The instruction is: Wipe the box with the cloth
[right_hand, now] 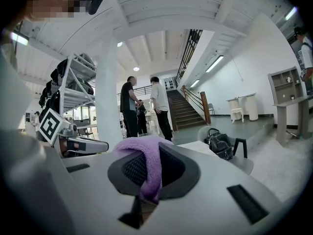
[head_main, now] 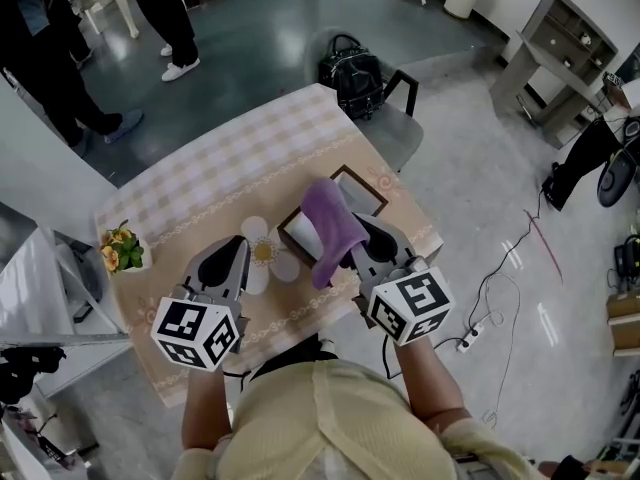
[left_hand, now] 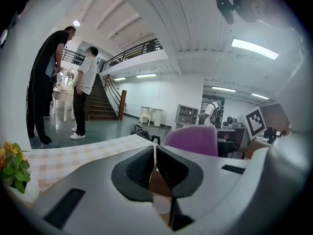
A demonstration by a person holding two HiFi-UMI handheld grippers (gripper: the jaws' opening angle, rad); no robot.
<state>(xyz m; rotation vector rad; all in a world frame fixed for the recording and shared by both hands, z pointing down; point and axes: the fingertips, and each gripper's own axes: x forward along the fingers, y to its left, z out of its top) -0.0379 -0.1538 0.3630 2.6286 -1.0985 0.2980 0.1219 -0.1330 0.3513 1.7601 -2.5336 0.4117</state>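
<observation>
Right tongs [head_main: 372,253] clamp the purple cloth [head_main: 333,226]; left tongs [head_main: 228,260] closed, empty.
The cloth lies on the box [head_main: 362,190] just ahead; wiping seems begun, and next comes a drag across its top.

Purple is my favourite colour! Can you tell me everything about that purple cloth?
The cloth is soft, fuzzy and light purple, with no pattern. It is crumpled, not spread flat. The right claw pinches one fold, and the rest flops out over the brown box on the table. Whether it touches the box is unclear.
</observation>
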